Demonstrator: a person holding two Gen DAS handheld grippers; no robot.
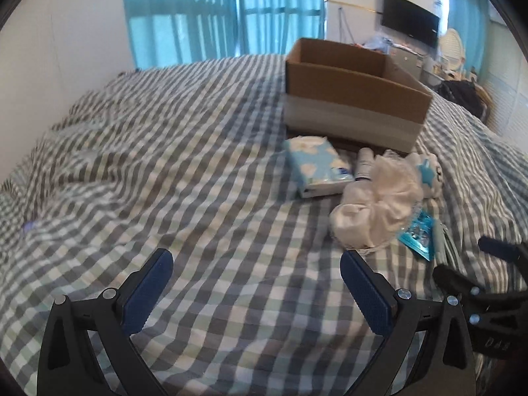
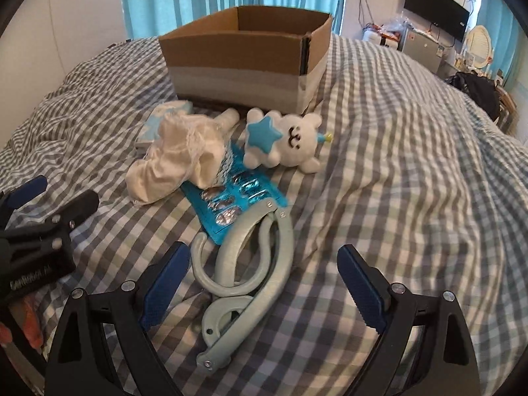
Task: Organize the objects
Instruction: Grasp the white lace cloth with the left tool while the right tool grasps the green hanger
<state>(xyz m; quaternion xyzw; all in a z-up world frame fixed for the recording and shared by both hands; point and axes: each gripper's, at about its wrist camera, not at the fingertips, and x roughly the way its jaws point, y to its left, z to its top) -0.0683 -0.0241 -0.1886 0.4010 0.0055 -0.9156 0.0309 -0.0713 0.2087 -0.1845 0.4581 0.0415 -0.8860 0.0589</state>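
Note:
An open cardboard box [image 1: 356, 99] [image 2: 246, 62] stands on the checked bed. In front of it lie a blue tissue pack [image 1: 315, 165], a small bottle [image 1: 364, 163] [image 2: 227, 117], a white cloth [image 1: 376, 208] [image 2: 171, 161], a white plush toy with a blue star [image 2: 283, 138] [image 1: 425, 171], a blue blister card [image 2: 227, 201] [image 1: 417, 234] and a folding pale-green hanger [image 2: 244, 274]. My left gripper [image 1: 255, 270] is open and empty, left of the pile. My right gripper [image 2: 264, 264] is open over the hanger, holding nothing.
The checked bedspread [image 1: 165, 181] [image 2: 412, 165] is rumpled at the left. Blue curtains [image 1: 224, 10] hang behind the bed. A wall TV [image 2: 435, 6] and cluttered furniture stand at the far right.

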